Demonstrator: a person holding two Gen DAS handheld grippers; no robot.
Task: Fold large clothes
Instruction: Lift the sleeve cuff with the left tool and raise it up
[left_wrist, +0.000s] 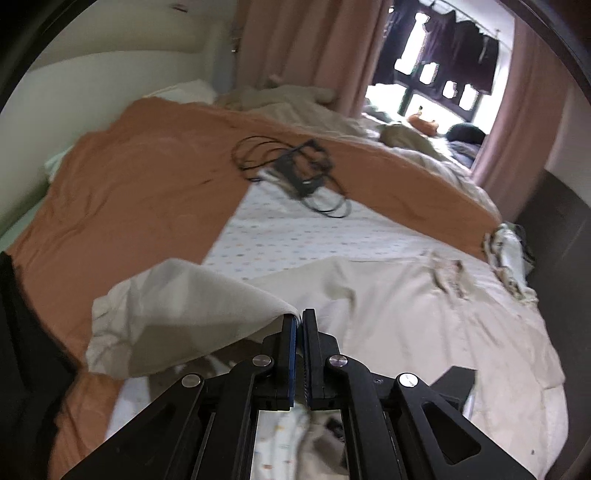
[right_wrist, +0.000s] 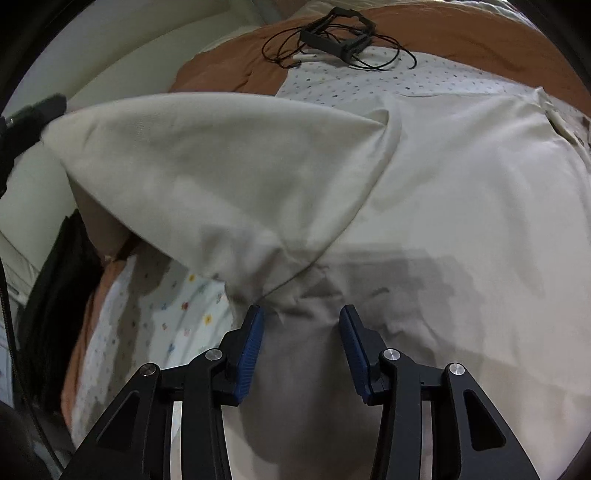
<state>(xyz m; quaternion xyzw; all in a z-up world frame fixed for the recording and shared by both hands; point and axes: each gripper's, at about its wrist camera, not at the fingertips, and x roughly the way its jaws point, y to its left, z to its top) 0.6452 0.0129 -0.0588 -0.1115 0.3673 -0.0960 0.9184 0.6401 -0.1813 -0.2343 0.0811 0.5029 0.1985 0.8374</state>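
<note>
Left wrist: garment (left_wrist: 177, 306) edge in gripper (left_wrist: 300, 320).

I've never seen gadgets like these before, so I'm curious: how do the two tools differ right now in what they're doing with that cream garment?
The left tool has its jaws shut, pinching an edge of the cream garment; the right tool has its jaws apart, with cloth lying between them but not pressed. The left tool holds its part of the garment lifted off the bed, while the right tool sits over a part lying flat. Both are black with blue pads.
</note>
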